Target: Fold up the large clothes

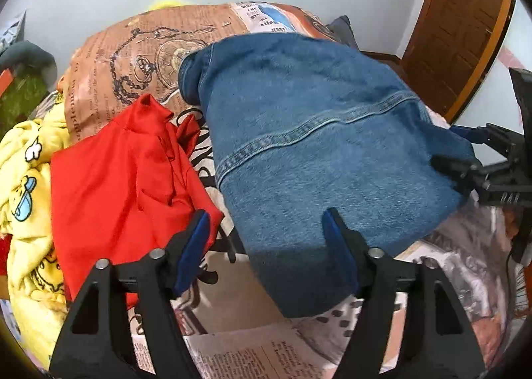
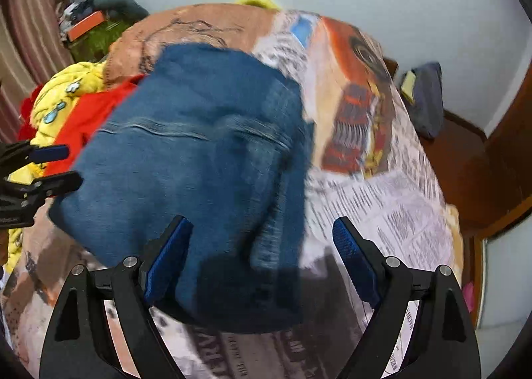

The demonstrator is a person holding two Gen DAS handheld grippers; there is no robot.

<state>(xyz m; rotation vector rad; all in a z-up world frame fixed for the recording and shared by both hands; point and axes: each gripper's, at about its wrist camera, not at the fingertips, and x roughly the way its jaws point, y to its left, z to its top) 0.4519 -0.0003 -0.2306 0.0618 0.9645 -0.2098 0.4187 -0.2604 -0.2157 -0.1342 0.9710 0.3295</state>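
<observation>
A folded blue denim garment (image 1: 306, 146) lies on the bed; it also shows in the right wrist view (image 2: 199, 162), blurred. My left gripper (image 1: 266, 226) is open at its near left edge, its fingers (image 1: 196, 239) astride the edge, holding nothing. My right gripper (image 2: 262, 236) is open over the denim's near right edge, empty. The right gripper also shows in the left wrist view (image 1: 462, 146) at the denim's right edge. The left gripper shows in the right wrist view (image 2: 63, 166), open at the denim's left side.
The bed has a newspaper-print cover (image 1: 139, 53). A red garment (image 1: 126, 172) and a yellow cartoon-print garment (image 1: 26, 179) lie left of the denim. A wooden door (image 1: 459, 23) stands right. A dark grey cushion (image 2: 429, 96) lies beyond the bed's right side.
</observation>
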